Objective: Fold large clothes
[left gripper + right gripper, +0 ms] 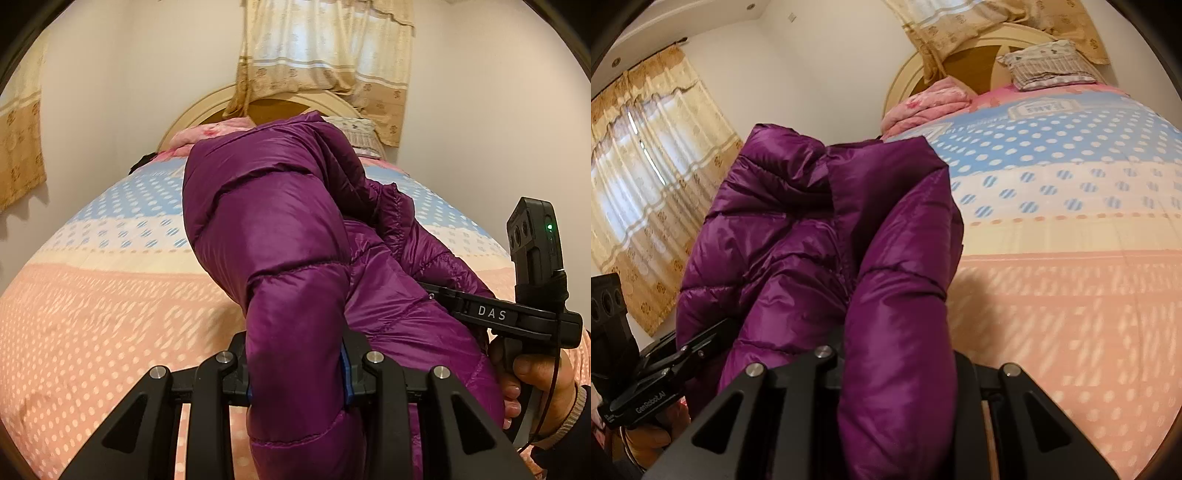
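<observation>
Both jaws clamped the purple down jacket point(280, 229), left gripper point(295, 373) and right gripper point(897, 373) at six o'clock; it hung bunched above the bed point(92, 295), folding seemingly barely begun.

Purple quilted jacket point(280, 229); bedspread point(110, 295) pink, cream, blue (white-dotted); gold curtains point(657, 177).

We cannot see either hand-held gripper's fingertips; the purple jacket point(280, 236) covers them. Its lower end runs off the frame, hiding part of the bed point(92, 302).
</observation>
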A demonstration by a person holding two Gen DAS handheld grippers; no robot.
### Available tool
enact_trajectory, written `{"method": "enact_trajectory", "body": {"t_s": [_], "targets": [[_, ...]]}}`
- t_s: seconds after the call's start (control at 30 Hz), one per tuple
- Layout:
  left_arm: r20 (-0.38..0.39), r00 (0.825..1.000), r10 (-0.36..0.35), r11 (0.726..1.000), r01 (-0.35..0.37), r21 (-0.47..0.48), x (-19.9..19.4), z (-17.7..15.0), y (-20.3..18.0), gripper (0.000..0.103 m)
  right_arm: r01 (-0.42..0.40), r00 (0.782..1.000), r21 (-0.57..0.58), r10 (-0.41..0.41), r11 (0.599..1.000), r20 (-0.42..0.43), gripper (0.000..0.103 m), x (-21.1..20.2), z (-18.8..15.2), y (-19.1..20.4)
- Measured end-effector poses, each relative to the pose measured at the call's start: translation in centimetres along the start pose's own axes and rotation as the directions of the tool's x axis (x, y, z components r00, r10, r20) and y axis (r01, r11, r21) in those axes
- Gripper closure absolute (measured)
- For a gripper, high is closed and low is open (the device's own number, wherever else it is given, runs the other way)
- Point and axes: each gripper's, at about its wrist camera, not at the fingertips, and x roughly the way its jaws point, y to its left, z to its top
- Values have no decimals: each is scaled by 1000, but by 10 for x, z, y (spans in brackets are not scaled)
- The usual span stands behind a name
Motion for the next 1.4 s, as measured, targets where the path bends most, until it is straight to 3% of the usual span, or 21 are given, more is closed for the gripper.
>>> {"method": "enact_trajectory", "body": {"t_s": [0.47, 1.23, 1.4], "targets": [[-29, 998, 56, 995, -58, -84, -8, -29, 61, 70, -31, 996, -61, 25, 998, -85, 79, 58, -2, 35], [-100, 992, 82, 981, -98, -166, 9, -53, 98, 69, -27, 985, -102, 10, 994, -171, 79, 100, -7, 57], [-119, 989, 87, 980, -106, -170, 15, -56, 102, 63, -2, 983, -101, -16, 995, -183, 79, 107, -10, 54]]}}
